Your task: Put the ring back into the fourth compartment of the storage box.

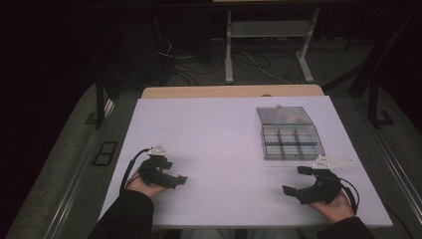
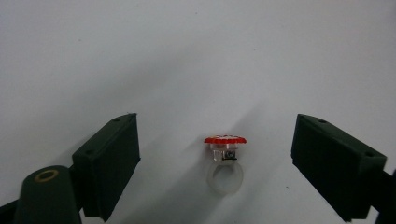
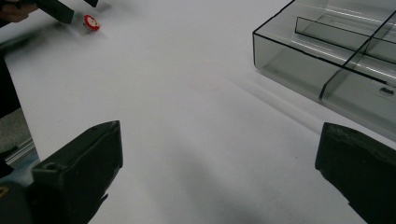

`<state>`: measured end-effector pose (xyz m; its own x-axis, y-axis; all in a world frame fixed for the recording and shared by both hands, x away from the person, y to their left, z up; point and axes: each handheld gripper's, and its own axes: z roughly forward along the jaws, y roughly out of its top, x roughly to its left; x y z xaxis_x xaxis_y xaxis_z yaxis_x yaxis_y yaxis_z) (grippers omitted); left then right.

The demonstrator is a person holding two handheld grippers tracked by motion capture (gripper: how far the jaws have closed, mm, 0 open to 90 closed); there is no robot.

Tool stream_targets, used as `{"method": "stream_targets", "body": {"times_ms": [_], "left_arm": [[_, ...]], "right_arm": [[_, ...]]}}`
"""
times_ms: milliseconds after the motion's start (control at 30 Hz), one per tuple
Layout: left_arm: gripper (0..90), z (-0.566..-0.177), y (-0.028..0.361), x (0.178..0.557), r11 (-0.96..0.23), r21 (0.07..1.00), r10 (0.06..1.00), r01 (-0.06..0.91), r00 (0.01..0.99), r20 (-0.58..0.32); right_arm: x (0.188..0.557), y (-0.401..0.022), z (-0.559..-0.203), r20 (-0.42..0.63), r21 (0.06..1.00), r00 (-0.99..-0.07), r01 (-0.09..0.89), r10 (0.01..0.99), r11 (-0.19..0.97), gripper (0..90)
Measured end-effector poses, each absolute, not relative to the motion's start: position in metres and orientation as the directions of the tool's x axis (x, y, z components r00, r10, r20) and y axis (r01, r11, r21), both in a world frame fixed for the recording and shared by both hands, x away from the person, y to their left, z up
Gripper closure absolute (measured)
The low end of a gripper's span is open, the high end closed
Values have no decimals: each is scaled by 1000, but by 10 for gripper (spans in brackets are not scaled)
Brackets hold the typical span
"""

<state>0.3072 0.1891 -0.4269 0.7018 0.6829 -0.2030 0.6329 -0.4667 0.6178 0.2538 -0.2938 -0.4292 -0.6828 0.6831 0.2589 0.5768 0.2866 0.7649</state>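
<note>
**Ring between parted jaws near the worktop's front-left corner**

Ring of clear plastic with a flat red-and-white disc on top [image 2: 225,164] lay on the white worktop [image 1: 219,134], near its front-left corner, tipped over so that its hoop faced the left gripper's camera. It sat between the two black jaws of the left gripper [image 2: 215,156], apart from both, with bare worktop on either side of it. That claw was released: its pads pressed on nothing. From the right gripper view the same ring [image 3: 91,22] showed far off, just beside the tips of the left gripper [image 3: 74,8].

The right gripper [image 1: 297,180] rested near the front-right corner, held in a hand, its jaws spread wide and holding nothing, with only bare worktop between them. A smoky, see-through plastic box with six compartments and its lid folded back flat [image 1: 291,139] stood towards the right edge, just beyond the right gripper and well apart from the ring.
</note>
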Motion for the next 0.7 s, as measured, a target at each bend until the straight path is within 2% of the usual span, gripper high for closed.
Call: {"method": "stream_targets", "body": {"times_ms": [567, 700], "left_arm": [[396, -429, 189, 309, -486, 604, 662, 632, 717, -218], [489, -429, 188, 309, -492, 605, 654, 626, 724, -218]], "right_arm": [[254, -294, -429, 258, 764, -684, 577, 683, 289, 2], [254, -294, -429, 258, 764, -683, 577, 683, 289, 2]]}}
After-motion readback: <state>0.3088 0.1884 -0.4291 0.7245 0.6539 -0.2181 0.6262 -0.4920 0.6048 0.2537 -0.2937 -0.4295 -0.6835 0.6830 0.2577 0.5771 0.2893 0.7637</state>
